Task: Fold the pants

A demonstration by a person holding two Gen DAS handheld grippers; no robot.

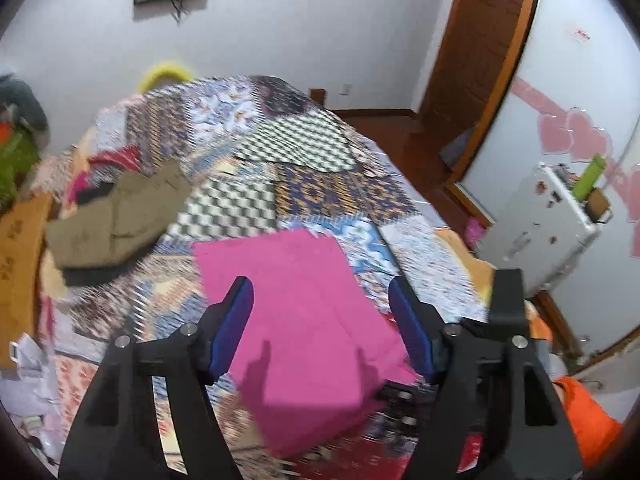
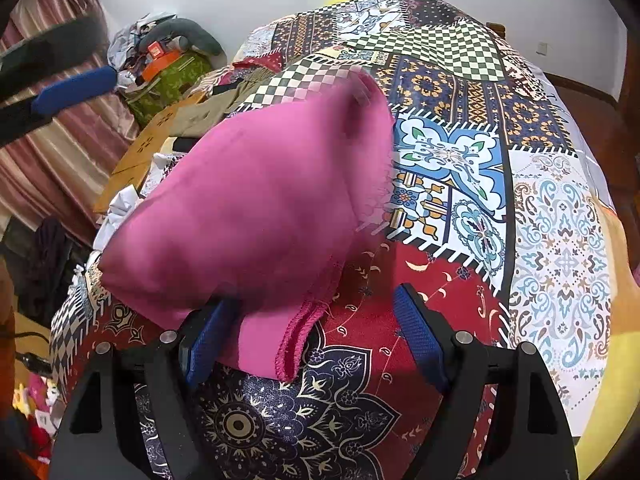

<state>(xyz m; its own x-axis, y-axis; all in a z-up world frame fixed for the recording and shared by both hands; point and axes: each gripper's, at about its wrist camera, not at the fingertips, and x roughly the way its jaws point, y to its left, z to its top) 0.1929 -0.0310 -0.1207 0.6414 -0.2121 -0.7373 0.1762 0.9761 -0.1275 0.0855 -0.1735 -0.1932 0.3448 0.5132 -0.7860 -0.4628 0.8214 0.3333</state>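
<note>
The pink pants [image 1: 296,312] lie folded into a flat rectangle on the patchwork bedspread [image 1: 320,184]. My left gripper [image 1: 320,312] hovers above them, open, nothing between its blue pads. In the right wrist view the pink pants [image 2: 256,208] bulge up in a rounded fold, blurred, with a frayed hem hanging near my right gripper [image 2: 320,328]. That gripper is open; the cloth drapes over its left pad [image 2: 208,336] but is not clamped. The left gripper [image 2: 72,88] shows blurred at the upper left.
Olive-brown clothes [image 1: 120,216] lie on the bed's left side by a cardboard box [image 1: 20,248]. A white cabinet with a green bottle [image 1: 552,216] and a wooden door [image 1: 480,40] stand right. Clutter and a green bag [image 2: 168,80] sit beside striped curtains [image 2: 48,168].
</note>
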